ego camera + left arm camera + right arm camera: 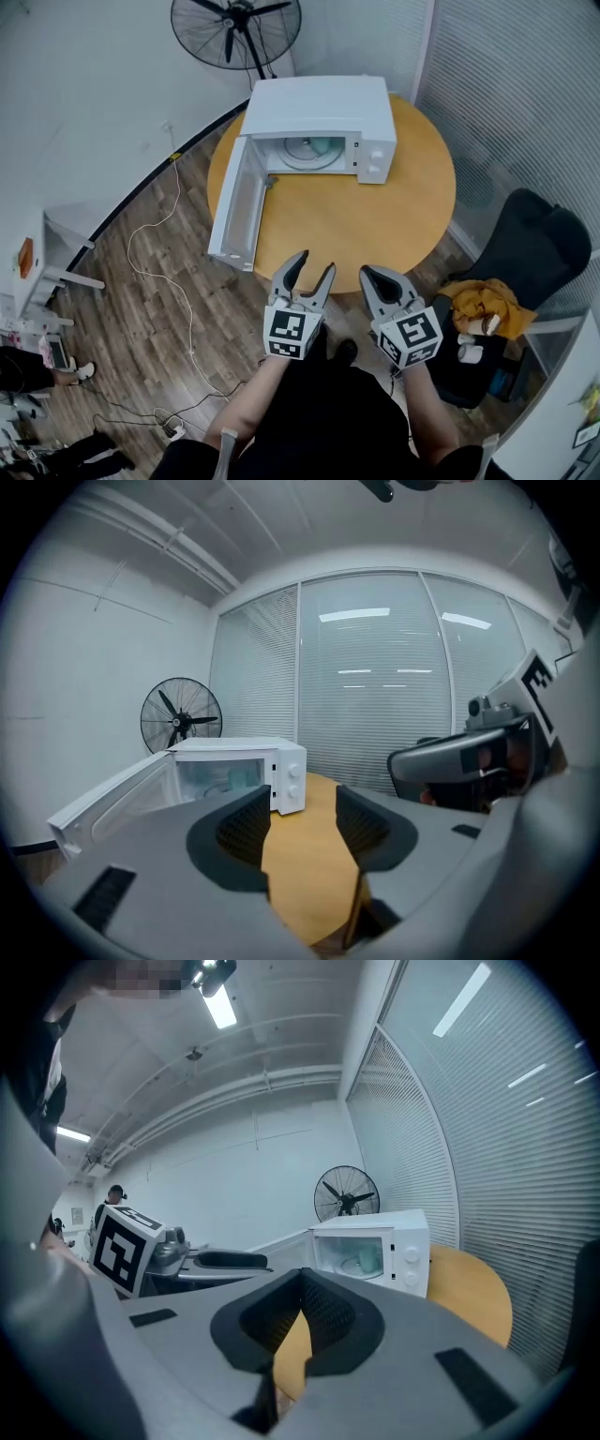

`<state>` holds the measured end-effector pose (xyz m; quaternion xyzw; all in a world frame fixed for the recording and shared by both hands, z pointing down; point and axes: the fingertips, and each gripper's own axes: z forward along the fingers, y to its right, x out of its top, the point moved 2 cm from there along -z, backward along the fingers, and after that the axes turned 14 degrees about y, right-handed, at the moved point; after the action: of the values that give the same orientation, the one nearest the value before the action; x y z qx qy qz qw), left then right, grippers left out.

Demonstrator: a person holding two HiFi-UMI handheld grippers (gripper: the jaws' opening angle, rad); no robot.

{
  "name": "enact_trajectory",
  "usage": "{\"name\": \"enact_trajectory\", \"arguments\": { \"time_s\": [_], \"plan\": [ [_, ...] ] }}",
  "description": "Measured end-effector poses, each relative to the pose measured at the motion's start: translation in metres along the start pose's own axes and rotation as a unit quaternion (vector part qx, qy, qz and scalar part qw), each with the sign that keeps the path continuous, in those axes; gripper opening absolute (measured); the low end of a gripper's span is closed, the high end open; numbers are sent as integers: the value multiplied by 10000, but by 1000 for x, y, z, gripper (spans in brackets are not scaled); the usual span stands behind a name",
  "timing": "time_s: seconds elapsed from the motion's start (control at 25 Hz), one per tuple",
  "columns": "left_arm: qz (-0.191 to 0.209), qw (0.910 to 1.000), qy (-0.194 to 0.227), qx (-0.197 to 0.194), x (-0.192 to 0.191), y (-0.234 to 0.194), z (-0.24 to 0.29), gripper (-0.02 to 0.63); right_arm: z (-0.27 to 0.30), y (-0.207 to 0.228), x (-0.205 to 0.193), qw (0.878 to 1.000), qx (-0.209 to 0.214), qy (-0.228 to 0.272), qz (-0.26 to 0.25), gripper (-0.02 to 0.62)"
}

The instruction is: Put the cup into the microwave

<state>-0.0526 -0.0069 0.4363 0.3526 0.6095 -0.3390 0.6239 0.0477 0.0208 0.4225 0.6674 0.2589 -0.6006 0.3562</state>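
Looks like an office room. Shows glass partition walls hung with slatted blinds (525, 84) on the far and right sides. Holds a round wooden desk (375, 225) bearing a white microwave (319, 108), with a black office chair (539, 248) at the right. Also shows a pedestal fan (236, 33) by the far wall, a wood-look floor (112, 309) with a trailing cable (191, 323), and strip lights (220, 1005) overhead.

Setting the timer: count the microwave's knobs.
2, both on the control panel of the white metal microwave: upper round white knob above lower round white knob. None seems hidden.
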Motion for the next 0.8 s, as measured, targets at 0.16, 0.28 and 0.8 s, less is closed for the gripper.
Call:
{"name": "enact_trajectory", "arguments": {
  "time_s": [0.16,0.28,0.8],
  "plan": [
    [-24,9998,112,138,13,2,-18,140,-4,-9,0,10000,44,25,44,9],
    [-29,9998,149,150,16,1,-27,123,-1,-16,2,10000,74,62,-1,9],
    [-33,9995,297,141,28,-17,-48,2,10,-43,10,9995,46,174,-249,9]
  ]
}}
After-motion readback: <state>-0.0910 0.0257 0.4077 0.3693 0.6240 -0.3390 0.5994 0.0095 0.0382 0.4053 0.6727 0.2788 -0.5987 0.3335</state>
